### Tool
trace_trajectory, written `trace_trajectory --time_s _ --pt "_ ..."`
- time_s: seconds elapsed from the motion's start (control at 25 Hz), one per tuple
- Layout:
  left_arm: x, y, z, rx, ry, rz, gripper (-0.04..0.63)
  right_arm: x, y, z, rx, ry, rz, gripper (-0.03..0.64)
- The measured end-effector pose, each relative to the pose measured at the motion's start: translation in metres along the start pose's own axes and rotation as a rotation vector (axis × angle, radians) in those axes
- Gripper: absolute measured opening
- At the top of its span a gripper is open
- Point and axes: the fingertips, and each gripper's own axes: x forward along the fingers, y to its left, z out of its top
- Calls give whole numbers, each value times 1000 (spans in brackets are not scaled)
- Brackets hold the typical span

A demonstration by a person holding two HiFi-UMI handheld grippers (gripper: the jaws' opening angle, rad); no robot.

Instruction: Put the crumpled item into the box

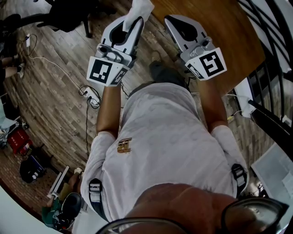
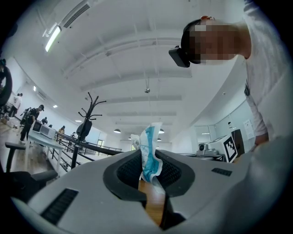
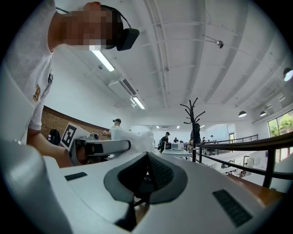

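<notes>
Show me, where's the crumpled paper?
The crumpled paper is pinched in the left gripper, at the head view's top, left of the right gripper.

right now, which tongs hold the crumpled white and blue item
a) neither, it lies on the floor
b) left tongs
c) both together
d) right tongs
b: the left tongs are clamped on the crumpled white and blue item, which sticks up from between their pads, while the right tongs have nothing between them.
</notes>
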Motion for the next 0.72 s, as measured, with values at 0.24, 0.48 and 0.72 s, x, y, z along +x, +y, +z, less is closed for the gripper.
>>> trace_trajectory --time_s 0.24,0.48,0.72 --pt "21 16 -3 10 12 4 75 14 -25 -2 -3 -4 6 32" --pt "66 57 -9 9 32 12 75 51 -75 -4 -12 4 10 32" --pt "92 74 -12 14 36 20 75 63 -101 -8 -24 20 20 32"
